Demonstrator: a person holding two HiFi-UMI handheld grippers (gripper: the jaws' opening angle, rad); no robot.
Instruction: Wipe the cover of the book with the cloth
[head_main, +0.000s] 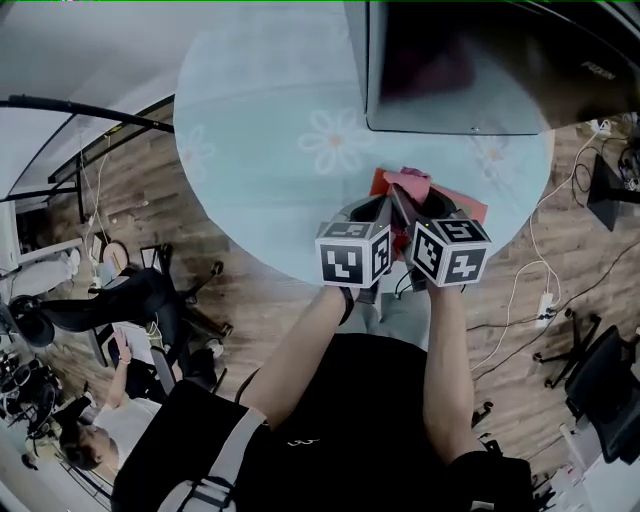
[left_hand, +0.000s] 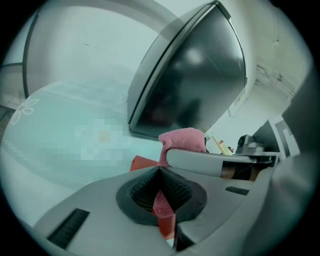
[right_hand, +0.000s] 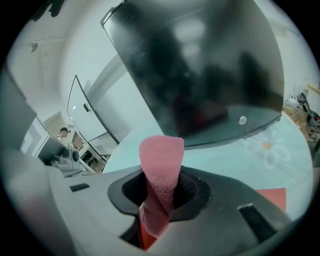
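A red book (head_main: 468, 207) lies flat near the front edge of the round table (head_main: 270, 150), mostly hidden under my two grippers. A pink cloth (head_main: 410, 181) bunches up over it. My right gripper (head_main: 408, 198) is shut on the pink cloth (right_hand: 161, 170), which sticks up out of its jaws; the red book (right_hand: 272, 197) shows low at the right. My left gripper (head_main: 385, 205) sits right beside it, jaws together, with a strip of pink cloth (left_hand: 161, 204) pinched between them. In the left gripper view the cloth (left_hand: 184, 139) also rises behind the right gripper's finger, by a red book corner (left_hand: 142, 162).
A large dark monitor (head_main: 480, 60) stands on the table just behind the book. The table's front edge (head_main: 290, 275) is close to the grippers. Office chairs (head_main: 170, 300), cables (head_main: 520, 290) and a seated person (head_main: 110, 420) are on the wooden floor around.
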